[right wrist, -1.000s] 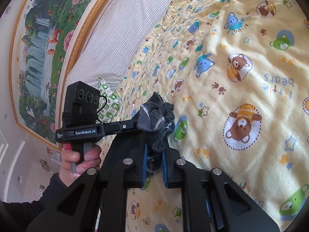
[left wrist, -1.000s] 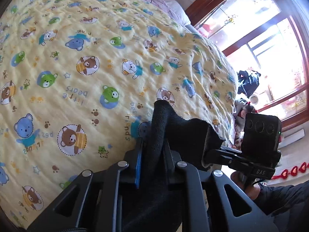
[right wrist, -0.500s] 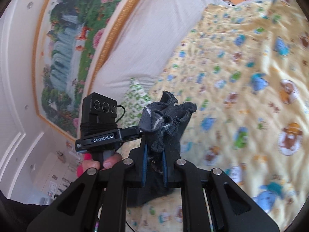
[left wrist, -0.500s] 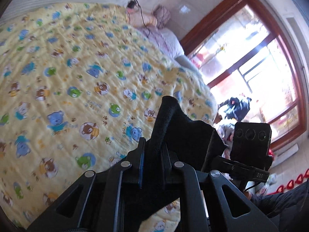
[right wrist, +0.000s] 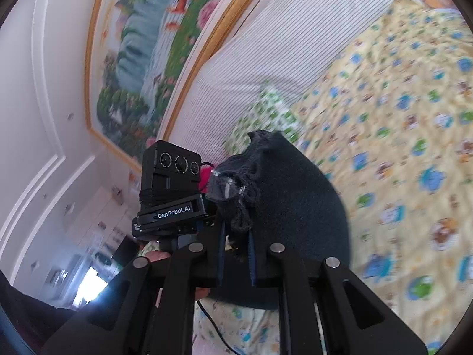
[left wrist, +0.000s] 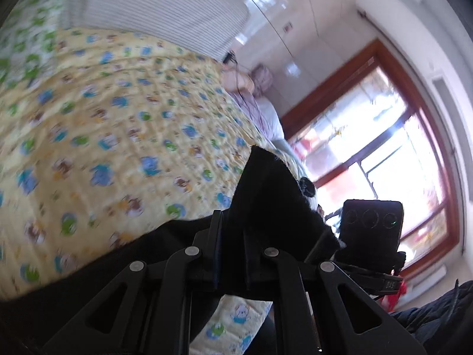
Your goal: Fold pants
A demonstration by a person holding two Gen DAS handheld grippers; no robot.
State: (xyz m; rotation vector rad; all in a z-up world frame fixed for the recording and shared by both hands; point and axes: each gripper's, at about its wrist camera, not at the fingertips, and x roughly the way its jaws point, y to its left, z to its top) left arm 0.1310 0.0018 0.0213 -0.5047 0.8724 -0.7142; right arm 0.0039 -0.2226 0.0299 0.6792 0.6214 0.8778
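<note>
Above the bed (left wrist: 124,124), pants (left wrist: 266,195) are pinched by left tongs (left wrist: 230,251) and right tongs (right wrist: 235,248); edges should be kept level and taut.

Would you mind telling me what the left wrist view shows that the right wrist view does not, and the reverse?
Only the left wrist view shows the wood-framed window. Only the right wrist view shows the gold-framed painting and the hand under the other gripper. Both show the yellow bear-print quilt, the striped headboard, and dark pants pinched by the left gripper and the right gripper.
</note>
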